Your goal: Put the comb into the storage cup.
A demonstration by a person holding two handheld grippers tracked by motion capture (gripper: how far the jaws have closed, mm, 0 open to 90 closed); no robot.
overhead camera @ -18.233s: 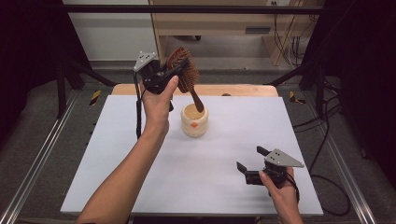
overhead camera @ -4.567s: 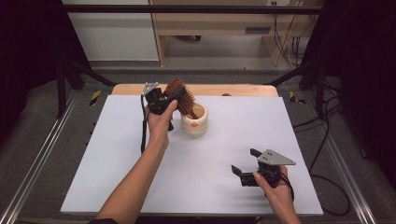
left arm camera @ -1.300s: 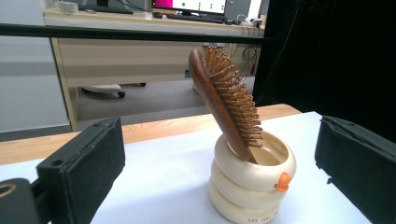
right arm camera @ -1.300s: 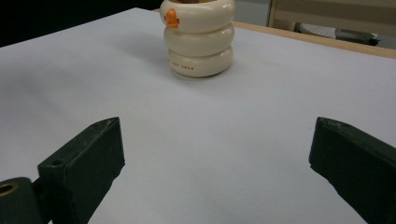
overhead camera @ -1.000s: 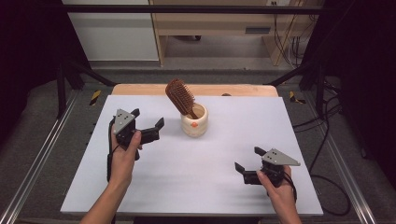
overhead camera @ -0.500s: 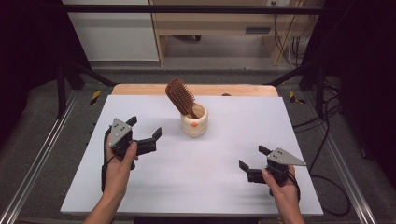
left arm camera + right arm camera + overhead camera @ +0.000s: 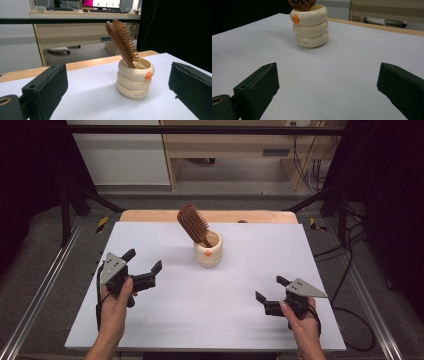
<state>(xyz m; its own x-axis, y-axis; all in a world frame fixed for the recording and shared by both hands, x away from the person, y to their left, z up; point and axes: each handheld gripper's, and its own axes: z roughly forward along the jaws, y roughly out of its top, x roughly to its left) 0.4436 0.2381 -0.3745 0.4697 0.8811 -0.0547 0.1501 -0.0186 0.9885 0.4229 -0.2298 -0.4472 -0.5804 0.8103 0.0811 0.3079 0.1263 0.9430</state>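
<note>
Hairbrush [image 7: 193, 223]: a brown wooden brush stood handle-down in the holder, its head leaning toward the left of the high view, bristles facing up and right. In the left gripper view [image 7: 121, 42] the paddle rose above the rim at a tilt, bristles turned to the right.

Holder [image 7: 208, 249]: a cream cup shaped as three stacked rings, bearing a small orange mark on its front, stood upright on the table, at mid-width toward the far side. In the right gripper view [image 7: 310, 26] the orange mark sat on the top ring, with small print on the bottom ring.

Table [image 7: 240, 285]: a white surface with a wooden strip along its far edge.

Left gripper [image 7: 145, 267]: held in the person's left hand [image 7: 116, 302] at the left side of the table, well apart from the holder. Both jaws were spread wide with nothing between them and pointed roughly toward the holder. In its own view the holder appeared between the two jaws, farther off.

Right gripper [image 7: 269, 293]: held in the person's right hand [image 7: 302, 322] near the front right of the table, well apart from the holder. Jaws were spread wide and empty, over bare table.

Contact: neither gripper touched the hairbrush or the holder.
</note>
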